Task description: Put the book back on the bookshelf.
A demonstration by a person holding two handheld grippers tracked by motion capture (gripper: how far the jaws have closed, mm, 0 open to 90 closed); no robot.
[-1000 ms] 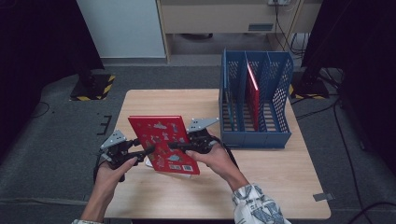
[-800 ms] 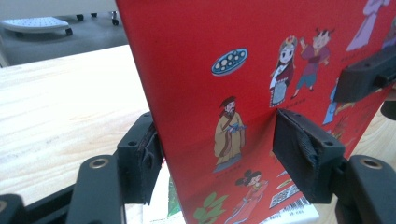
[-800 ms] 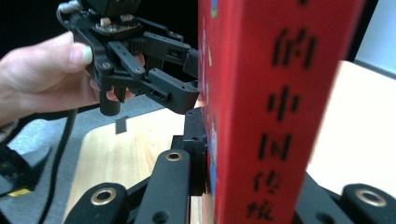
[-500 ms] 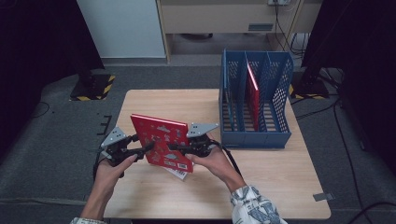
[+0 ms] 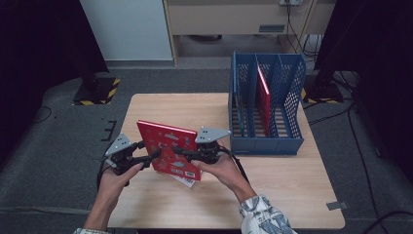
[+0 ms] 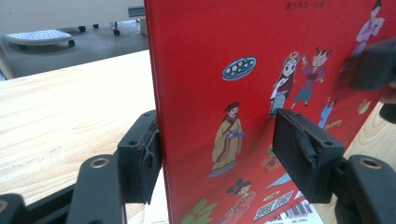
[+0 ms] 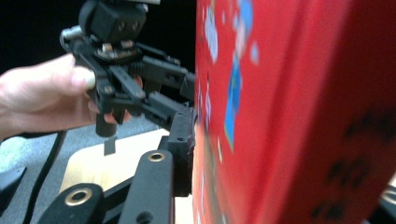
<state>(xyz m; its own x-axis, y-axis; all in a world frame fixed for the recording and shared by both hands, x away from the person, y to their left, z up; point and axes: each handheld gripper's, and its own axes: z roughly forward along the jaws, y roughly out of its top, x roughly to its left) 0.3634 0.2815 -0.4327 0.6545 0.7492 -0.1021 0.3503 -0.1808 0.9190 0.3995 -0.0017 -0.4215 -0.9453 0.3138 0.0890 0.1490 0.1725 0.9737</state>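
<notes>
You've got the red hardcover picture book with cartoon figures on its cover [image 5: 168, 150] tilted up off the light wooden table [image 5: 292, 185], near its front edge and well left of the blue plastic slotted file rack [image 5: 265, 105].

Your left gripper [image 5: 148, 157] is clamped on the book's left edge: in the left gripper view one pad sits behind the spine side and the other presses on the printed cover [image 6: 233, 93], so that side is holding.

Your right gripper [image 5: 181, 151] comes in from the other side. Its jaws have just been opening, and in the right gripper view the near black pad [image 7: 183, 149] sits right at the cover [image 7: 280, 112], while the far pad is lost behind the red blur. The book is between the jaws, but I can't tell whether they press on it.

Here's what matters: the rack lies to the right and farther back, beyond your right hand, so that hand is the nearer one. The book's long axis runs from the near edge up and away, leaning, while the rack's slots stand upright and run front to back, one already holding another red book [image 5: 263, 97]. I'd judge you need to stand the book upright before carrying it right.
</notes>
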